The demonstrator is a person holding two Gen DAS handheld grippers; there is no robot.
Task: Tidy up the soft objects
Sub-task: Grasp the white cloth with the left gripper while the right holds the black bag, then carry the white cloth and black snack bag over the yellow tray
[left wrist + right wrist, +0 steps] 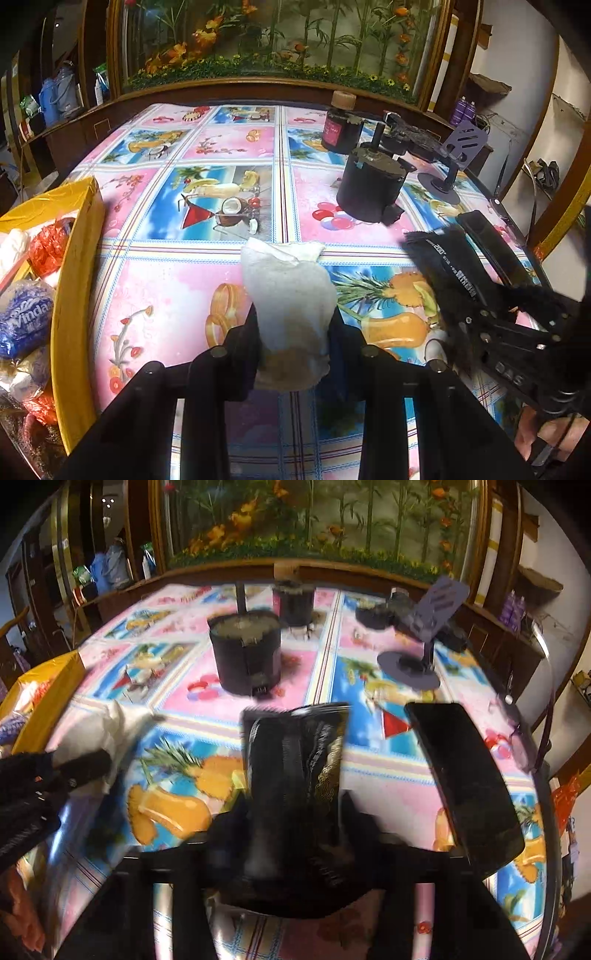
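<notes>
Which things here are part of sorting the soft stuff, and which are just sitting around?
Job:
left gripper gripping white sock
right gripper gripping black pouch
yellow box

Lying about:
black canister
dark jar
phone stand
black case

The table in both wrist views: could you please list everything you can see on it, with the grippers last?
tablecloth: one, pink and blue, covering the table
white sock: one, between left gripper's fingers
black pouch: one, black with gold pattern, between right gripper's fingers
yellow box: one, left edge, holding wrapped packets
black canister: one, mid-table
dark jar: one, tan lid, far side
phone stand: one, purple-grey, right
black tray: one, right
left gripper: black, shut on sock
right gripper: black, shut on pouch
</notes>
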